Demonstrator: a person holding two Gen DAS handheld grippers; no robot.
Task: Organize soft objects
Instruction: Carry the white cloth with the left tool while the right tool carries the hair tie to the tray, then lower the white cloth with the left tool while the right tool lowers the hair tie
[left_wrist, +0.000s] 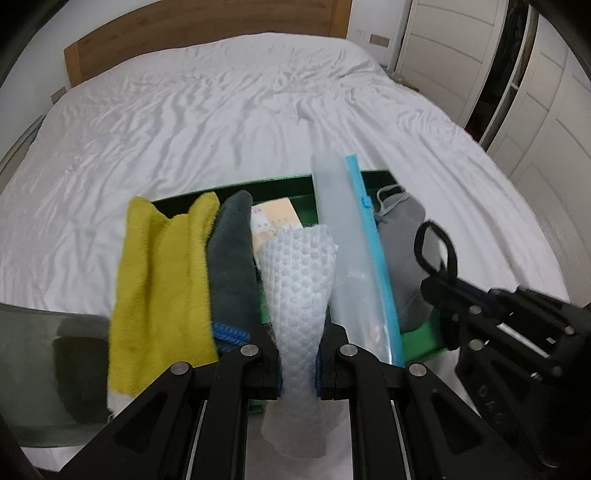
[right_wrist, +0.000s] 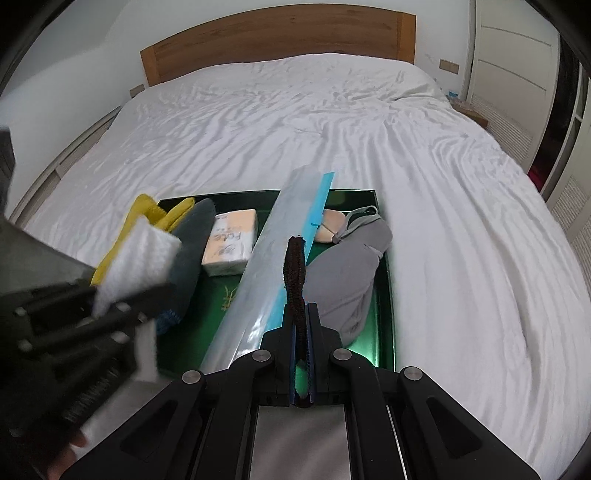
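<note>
My left gripper (left_wrist: 299, 347) is shut on a white waffle-textured cloth (left_wrist: 299, 295), which hangs over the near end of a green tray (left_wrist: 280, 182). The same left gripper (right_wrist: 122, 302) and the white cloth (right_wrist: 136, 254) show blurred in the right wrist view. My right gripper (right_wrist: 300, 314) is shut on a black hair band (right_wrist: 295, 273), held above the tray (right_wrist: 258, 194). In the left wrist view the right gripper (left_wrist: 436, 284) shows with the band's loop (left_wrist: 436, 243). A yellow cloth (left_wrist: 162, 277), a dark grey cloth (left_wrist: 232, 266) and a grey drawstring pouch (right_wrist: 351, 269) lie in the tray.
A clear zip bag with a blue strip (right_wrist: 273, 258) lies lengthwise across the tray, beside a tissue pack (right_wrist: 231, 243) and a beige pad (right_wrist: 328, 225). The tray rests on a bed with a wrinkled white sheet (right_wrist: 295, 122). A wooden headboard (right_wrist: 277, 40) stands behind, with wardrobe doors (right_wrist: 513, 70) at the right.
</note>
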